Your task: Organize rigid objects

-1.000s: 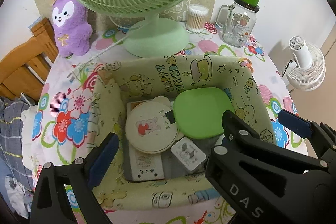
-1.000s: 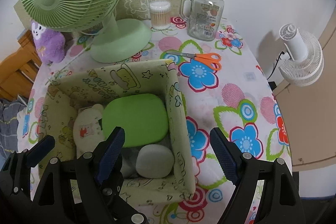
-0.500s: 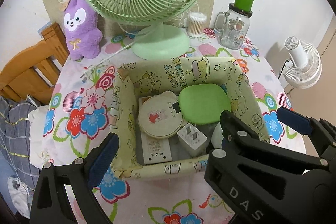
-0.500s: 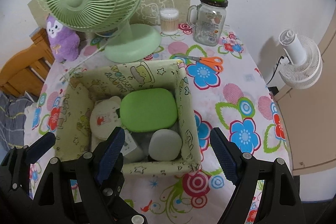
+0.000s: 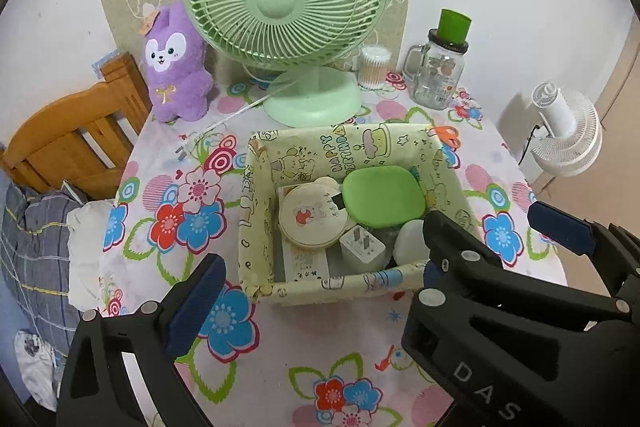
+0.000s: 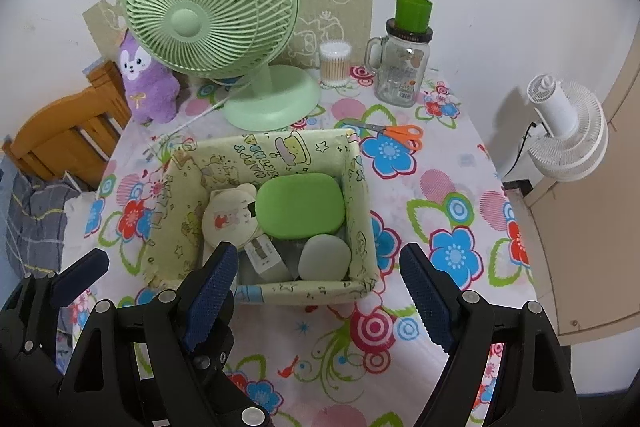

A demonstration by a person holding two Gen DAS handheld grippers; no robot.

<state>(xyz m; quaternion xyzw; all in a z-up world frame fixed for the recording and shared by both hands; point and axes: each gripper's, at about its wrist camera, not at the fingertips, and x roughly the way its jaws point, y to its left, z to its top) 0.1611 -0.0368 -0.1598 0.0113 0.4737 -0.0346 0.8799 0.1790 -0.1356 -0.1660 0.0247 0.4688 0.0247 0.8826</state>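
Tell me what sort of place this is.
Most likely a bedroom or small living room at home: a table under a flowered tablecloth, a purple plush toy by the green desk fan, and a wooden chair.

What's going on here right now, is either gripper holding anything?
Neither. The left gripper and right gripper are both open and empty above the flowered tablecloth, in front of the fabric box. The green case, round cartoon tin, white charger and grey oval case already lie inside. Orange scissors remain outside.
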